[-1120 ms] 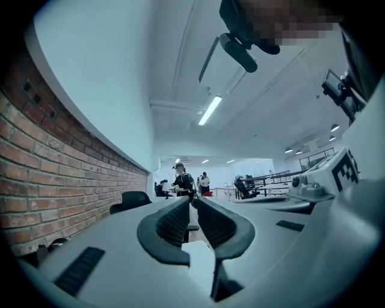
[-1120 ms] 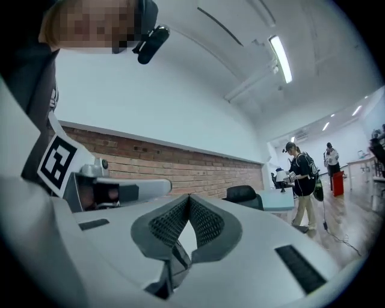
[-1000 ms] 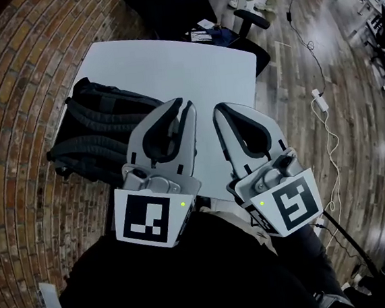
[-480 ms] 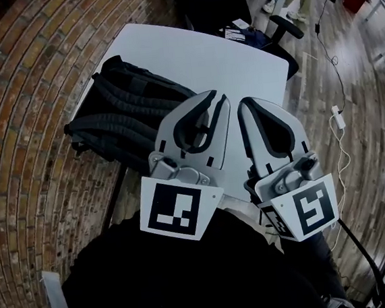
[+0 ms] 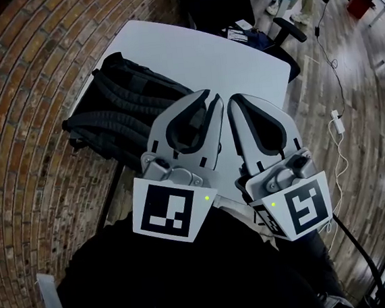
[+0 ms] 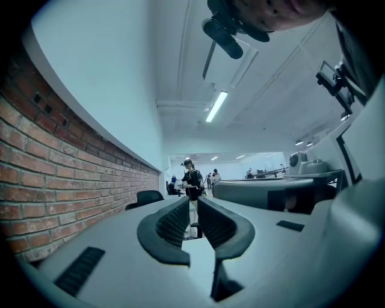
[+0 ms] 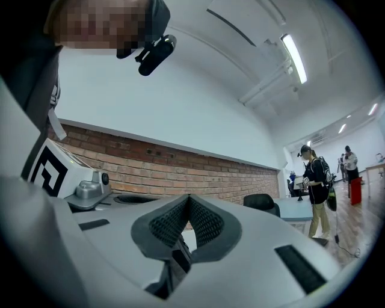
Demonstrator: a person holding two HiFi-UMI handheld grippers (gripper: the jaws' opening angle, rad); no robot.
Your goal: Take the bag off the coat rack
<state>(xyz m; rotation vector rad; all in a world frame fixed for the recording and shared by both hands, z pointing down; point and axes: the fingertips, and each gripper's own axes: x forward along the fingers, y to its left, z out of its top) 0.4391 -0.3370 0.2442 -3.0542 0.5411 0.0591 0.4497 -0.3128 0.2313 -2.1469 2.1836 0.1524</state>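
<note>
A black backpack (image 5: 123, 102) lies flat on the left part of a white table (image 5: 231, 58), straps up, with nothing holding it. No coat rack shows in any view. Both grippers hover side by side in front of my chest, above the table's near edge, pointing away from me. My left gripper (image 5: 211, 99) (image 6: 194, 203) has a narrow gap between its ribbed pads and nothing in it; its tips are just right of the backpack. My right gripper (image 5: 231, 101) (image 7: 188, 198) has its pads closed together, empty.
A brick wall (image 5: 14, 133) runs along the table's left side. A black office chair (image 5: 289, 31) stands past the table's far corner. A cable and power strip (image 5: 337, 119) lie on the wooden floor at the right. A person (image 7: 316, 180) stands in the distance.
The head camera has shifted, so table and backpack now sit higher and further right. Both grippers have drawn a little closer together. The backpack has not moved on the table.
</note>
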